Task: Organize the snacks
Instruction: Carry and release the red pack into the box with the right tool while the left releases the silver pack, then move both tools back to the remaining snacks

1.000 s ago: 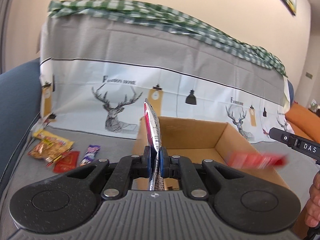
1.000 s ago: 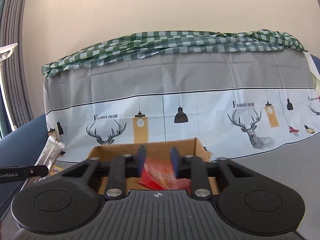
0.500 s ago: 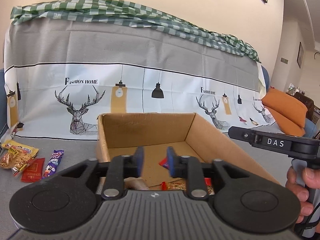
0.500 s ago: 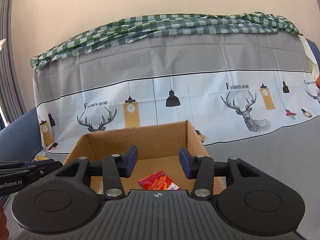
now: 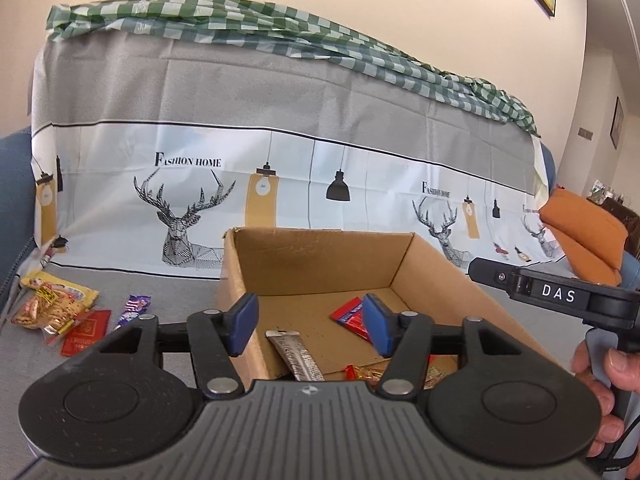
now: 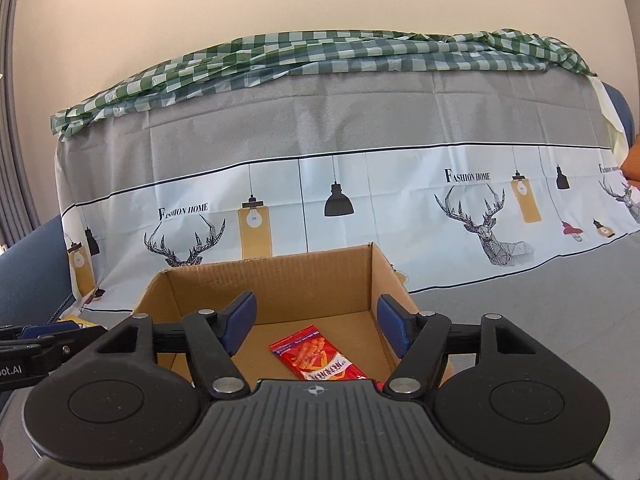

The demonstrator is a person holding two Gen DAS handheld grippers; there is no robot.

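Left wrist view looks over the left gripper (image 5: pixel 310 326), its blue pads spread wide with nothing between them, above the near wall of the cardboard box (image 5: pixel 320 256). Inside the box lie a silver packet (image 5: pixel 294 354), a red packet (image 5: pixel 352 316) and some orange-wrapped snacks (partly hidden by the gripper). Left of the box, on the grey cover (image 5: pixel 176 284), sit a yellow snack bag (image 5: pixel 48 300), a red sachet (image 5: pixel 86 330) and a purple bar (image 5: pixel 134 308). Right of the box, the right gripper (image 6: pixel 316 326) is likewise wide open and empty, over a red packet (image 6: pixel 320 360).
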